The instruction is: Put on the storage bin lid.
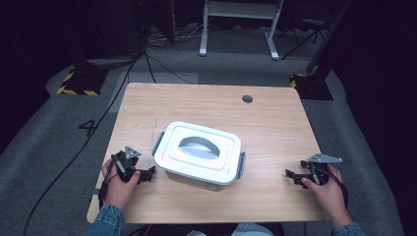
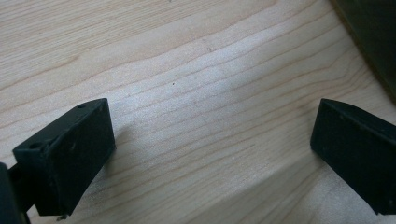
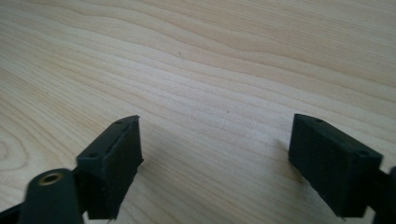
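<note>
The white lidded container (image 1: 198, 152), grey handle on top and grey side latches, sat on the wooden table (image 1: 275, 123) between both grippers. The left gripper (image 1: 147, 174) rested just beside its near-left corner, jaws spread wide over bare wood. The right gripper (image 1: 291, 175) lay well apart from the container, jaws likewise wide, empty.

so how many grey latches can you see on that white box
2. One latch sits on the box's left end, near the left hand-held gripper; the other latch is on its right end. Its far and near sides show none.
</note>
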Demonstrator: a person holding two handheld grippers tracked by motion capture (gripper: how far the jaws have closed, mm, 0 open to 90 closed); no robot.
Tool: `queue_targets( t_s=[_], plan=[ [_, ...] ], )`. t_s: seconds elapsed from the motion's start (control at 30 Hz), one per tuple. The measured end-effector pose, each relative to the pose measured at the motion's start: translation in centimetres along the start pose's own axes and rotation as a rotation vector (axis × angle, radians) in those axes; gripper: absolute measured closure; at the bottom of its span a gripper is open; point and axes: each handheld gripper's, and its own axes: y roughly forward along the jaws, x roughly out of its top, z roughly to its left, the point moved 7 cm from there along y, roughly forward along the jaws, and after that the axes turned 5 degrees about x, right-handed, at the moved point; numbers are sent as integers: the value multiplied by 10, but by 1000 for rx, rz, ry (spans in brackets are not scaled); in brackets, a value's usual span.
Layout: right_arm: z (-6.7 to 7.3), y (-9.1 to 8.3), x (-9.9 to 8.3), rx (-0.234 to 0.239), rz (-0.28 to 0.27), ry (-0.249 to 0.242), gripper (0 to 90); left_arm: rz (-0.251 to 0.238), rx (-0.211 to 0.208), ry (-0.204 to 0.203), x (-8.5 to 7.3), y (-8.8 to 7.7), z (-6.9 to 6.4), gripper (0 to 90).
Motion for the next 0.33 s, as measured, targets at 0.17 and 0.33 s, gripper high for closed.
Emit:
queue_targets(
  t_s=[0.17, 0.33],
  plan=[
    [1, 3, 0, -14, -1, -37, 117, 0, 0, 0, 0, 0, 0, 1],
    [1, 3, 0, -11, -1, -36, 114, 0, 0, 0, 0, 0, 0, 1]
  ],
)
